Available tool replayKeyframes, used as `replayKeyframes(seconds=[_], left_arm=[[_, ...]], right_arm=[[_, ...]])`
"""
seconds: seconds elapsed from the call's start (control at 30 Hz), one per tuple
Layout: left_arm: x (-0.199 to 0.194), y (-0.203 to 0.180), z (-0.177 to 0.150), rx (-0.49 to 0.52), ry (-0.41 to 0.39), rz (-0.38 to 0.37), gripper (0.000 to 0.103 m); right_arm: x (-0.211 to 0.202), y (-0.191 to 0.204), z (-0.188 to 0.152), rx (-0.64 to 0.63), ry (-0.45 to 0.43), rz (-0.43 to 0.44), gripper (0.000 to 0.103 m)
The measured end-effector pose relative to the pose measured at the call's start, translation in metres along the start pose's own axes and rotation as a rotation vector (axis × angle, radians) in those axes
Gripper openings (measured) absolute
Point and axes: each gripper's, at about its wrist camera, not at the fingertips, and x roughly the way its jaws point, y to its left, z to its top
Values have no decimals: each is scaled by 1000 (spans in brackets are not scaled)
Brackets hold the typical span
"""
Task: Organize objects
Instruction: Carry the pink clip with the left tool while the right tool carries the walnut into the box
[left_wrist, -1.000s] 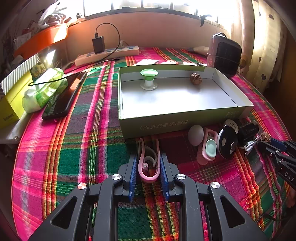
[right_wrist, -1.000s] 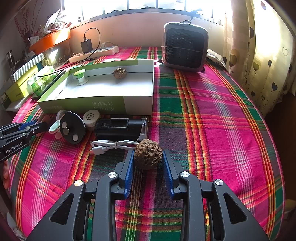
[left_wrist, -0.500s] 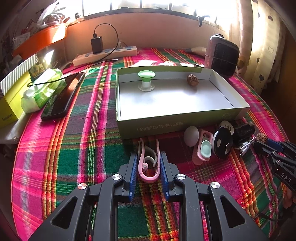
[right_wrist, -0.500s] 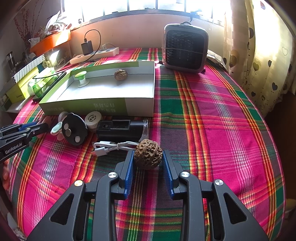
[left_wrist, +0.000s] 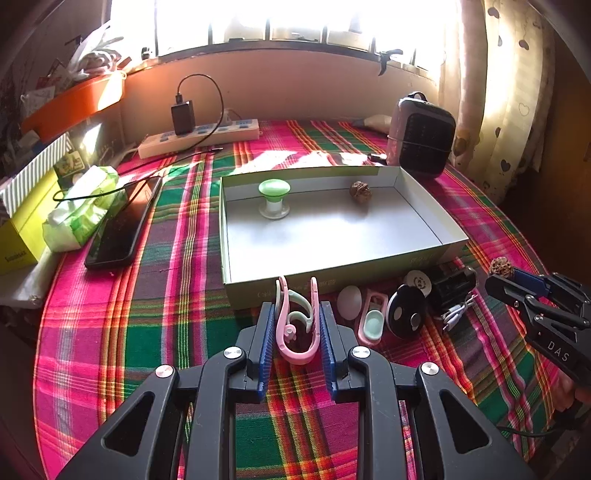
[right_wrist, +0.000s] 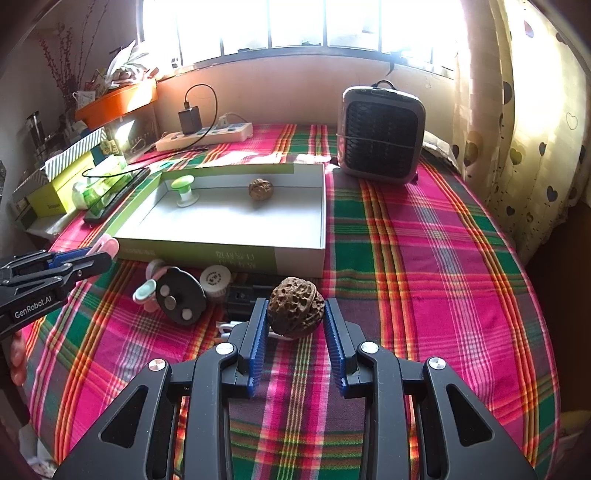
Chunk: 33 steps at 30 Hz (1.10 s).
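My left gripper is shut on a pink U-shaped clip, held above the plaid cloth in front of the shallow green-edged box. My right gripper is shut on a brown walnut, lifted over the cloth near the box's front right corner. Inside the box stand a green-topped spool and a second walnut. In the left wrist view the right gripper shows at the right edge with its walnut.
Before the box lie a white egg shape, a pink-and-mint case, a black round disc, a small white tin, a black device and a white cable. A phone, tissue pack, power strip and heater stand further back.
Both grippers have risen with what they hold: the pink clip and the walnut have come up off the cloth, and the table looks farther away in both views.
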Motion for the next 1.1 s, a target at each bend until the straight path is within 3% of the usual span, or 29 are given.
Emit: replayKeyframes(seconds=[0.47,1.1], left_arm=[[-1,-3,23,4,-27,-45,21],[52,-15,72,20,28,-93,21]], right_arm=[[8,14,35,-44,-29,61,31],[76,5,89,-106,37,12,31]])
